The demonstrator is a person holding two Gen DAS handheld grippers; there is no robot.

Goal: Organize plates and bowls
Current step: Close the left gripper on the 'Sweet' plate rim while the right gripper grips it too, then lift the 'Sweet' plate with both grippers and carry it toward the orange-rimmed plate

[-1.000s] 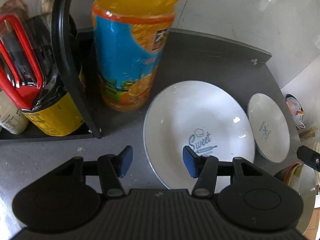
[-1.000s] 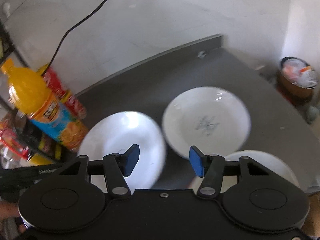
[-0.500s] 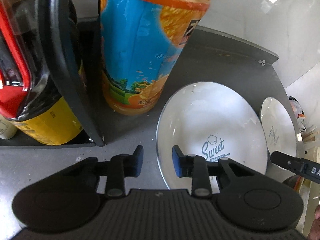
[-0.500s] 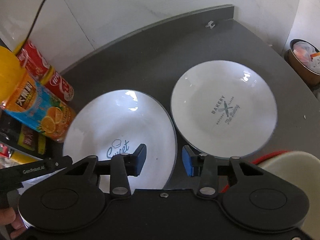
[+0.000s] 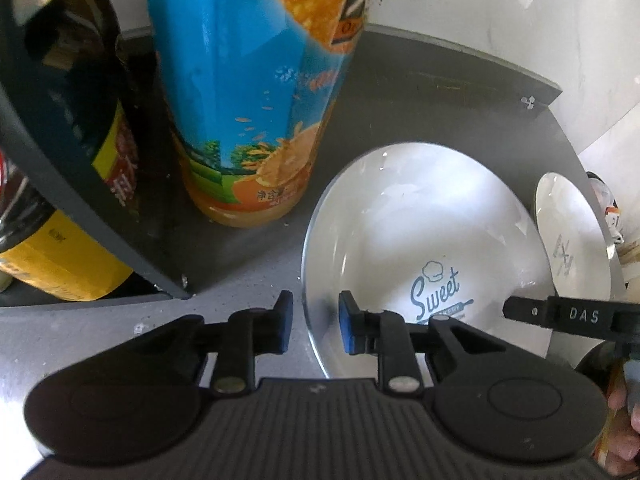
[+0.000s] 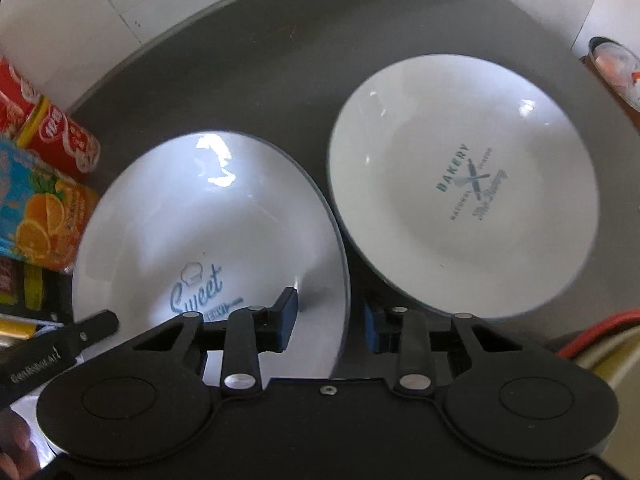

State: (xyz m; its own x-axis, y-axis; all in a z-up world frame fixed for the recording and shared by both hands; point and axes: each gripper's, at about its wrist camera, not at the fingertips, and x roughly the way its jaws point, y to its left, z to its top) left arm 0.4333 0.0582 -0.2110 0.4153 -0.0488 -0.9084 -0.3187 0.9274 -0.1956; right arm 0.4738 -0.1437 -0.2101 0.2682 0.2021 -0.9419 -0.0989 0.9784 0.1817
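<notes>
Right wrist view: both grippers straddle the "Sweet" plate (image 6: 192, 232) rim, jaws narrow, seemingly not yet clamped; the "BAKERY" plate (image 6: 460, 184) sits right of the right gripper (image 6: 330, 320), and the left gripper (image 5: 312, 320) is at the opposite rim.

Both tools have closed in on the "Sweet" plate (image 6: 208, 232) and narrowed their jaws. The left tool (image 5: 313, 322) now straddles the plate's left rim at lower centre of its frame; the right tool (image 6: 330, 320) straddles its right rim. The orange juice bottle (image 5: 256, 92) looms larger at upper left.
</notes>
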